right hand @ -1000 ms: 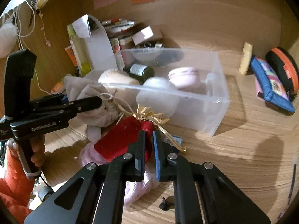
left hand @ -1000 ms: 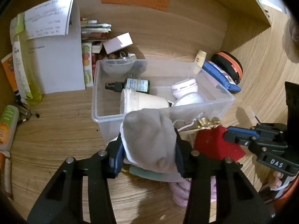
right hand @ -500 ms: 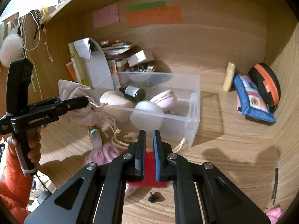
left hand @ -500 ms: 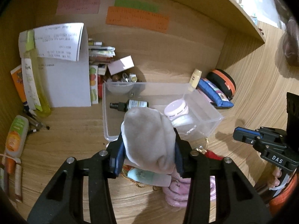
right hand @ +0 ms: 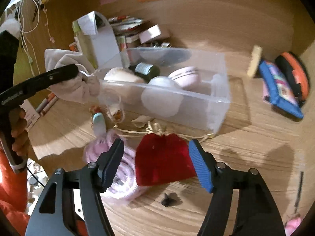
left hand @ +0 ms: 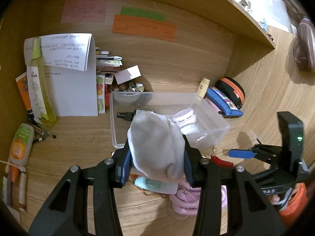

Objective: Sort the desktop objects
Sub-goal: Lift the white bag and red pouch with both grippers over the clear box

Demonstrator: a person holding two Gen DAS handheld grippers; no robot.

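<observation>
The left gripper (left hand: 156, 158) clamps a soft grey-beige cloth drawstring pouch (left hand: 157, 147) between its two fingers, the fabric bulging above and beyond the fingertips. Past those fingertips sits a clear plastic rectangular storage box (left hand: 214, 121) holding a dark green glass bottle (right hand: 146, 70), a round pale pink jar (left hand: 185, 116) and a white rounded container (right hand: 161, 98). Below the held pouch, between the left fingers, lie a mint-green tube (left hand: 151, 182) and a coil of pink cord (left hand: 187, 198).

The right gripper (right hand: 155, 163) is spread wide and holds nothing. A flat red velvet pouch with gold ties (right hand: 163, 159) lies on the desk in the gap between its fingers, nearer the blue-padded finger (right hand: 200, 167); whether either pad touches it cannot be told. The pink cord lies under the other finger.

All rests on a light wooden desk (right hand: 246, 147) with a wooden back wall bearing an orange paper note (left hand: 143, 27). Beyond the box to the right of the fingers lies a blue zip pencil case (right hand: 279, 90).
</observation>
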